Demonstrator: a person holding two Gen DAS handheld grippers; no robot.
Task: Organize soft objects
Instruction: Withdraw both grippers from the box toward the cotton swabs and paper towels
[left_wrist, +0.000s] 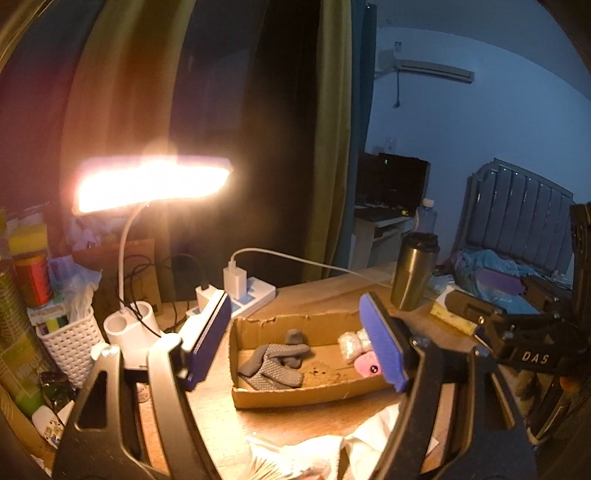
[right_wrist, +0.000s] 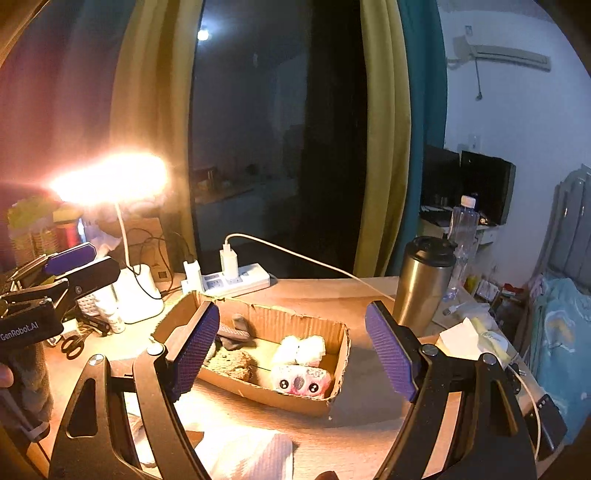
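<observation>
Both the left gripper (left_wrist: 295, 341) and right gripper (right_wrist: 293, 350) stood open and empty above the cardboard box (right_wrist: 303, 400) already holding the socks (left_wrist: 275, 363) and plush toys (right_wrist: 299, 380); we judged the charger cable (right_wrist: 295, 254) and steel tumbler (right_wrist: 423, 278) liable to snagging or toppling.

The table (right_wrist: 306, 295) is smooth pale wood. On it, the box (right_wrist: 266, 321) is rough brown cardboard with torn edges, holding grey knitted cloth socks (left_wrist: 273, 365) and fluffy white and pink plush toys (right_wrist: 301, 380). The cup (right_wrist: 421, 284) is brushed metal with a black plastic lid. Each tool's fingers (right_wrist: 195, 347) carry ribbed, matt purple pads.
</observation>
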